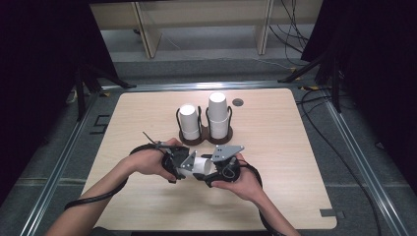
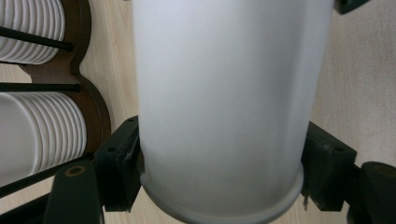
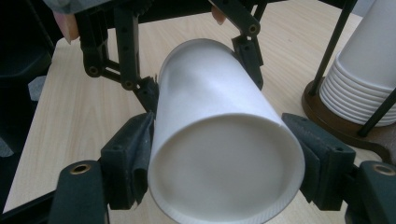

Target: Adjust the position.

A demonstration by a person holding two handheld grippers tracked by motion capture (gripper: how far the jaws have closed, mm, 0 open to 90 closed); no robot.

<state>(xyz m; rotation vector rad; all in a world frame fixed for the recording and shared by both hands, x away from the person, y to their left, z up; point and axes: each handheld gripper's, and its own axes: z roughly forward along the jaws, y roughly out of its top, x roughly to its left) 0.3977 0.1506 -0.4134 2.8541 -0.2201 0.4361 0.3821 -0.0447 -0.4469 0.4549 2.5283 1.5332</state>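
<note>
High view: a pale wood table (image 1: 275,196) with rounded corners stands on a grey floor (image 1: 364,162), metal rails along its sides, dark curtains to left and right, and loose cables (image 1: 295,29) lying beyond the far edge under a light bench. A small round grey cap (image 1: 238,102) sits in the tabletop, beyond the right gripper.

Just beyond both grippers stands a dark brown holder (image 1: 206,138) with thin black posts. It holds two upside-down stacks of white cups — the shorter stack (image 1: 189,121) beyond the left gripper, the taller stack (image 1: 218,115) beyond the right one.

Between the two grippers, held off the table and lying on its side, is a single white cup (image 1: 200,166). The left gripper (image 1: 181,168) has its pads pressed on the cup near the rolled rim, jaws partly open around it. The right gripper (image 1: 212,172) flanks the other end. In the right gripper view the left pad meets the cup's wall and the right pad lies close against it — whether it presses, I cannot tell.
</note>
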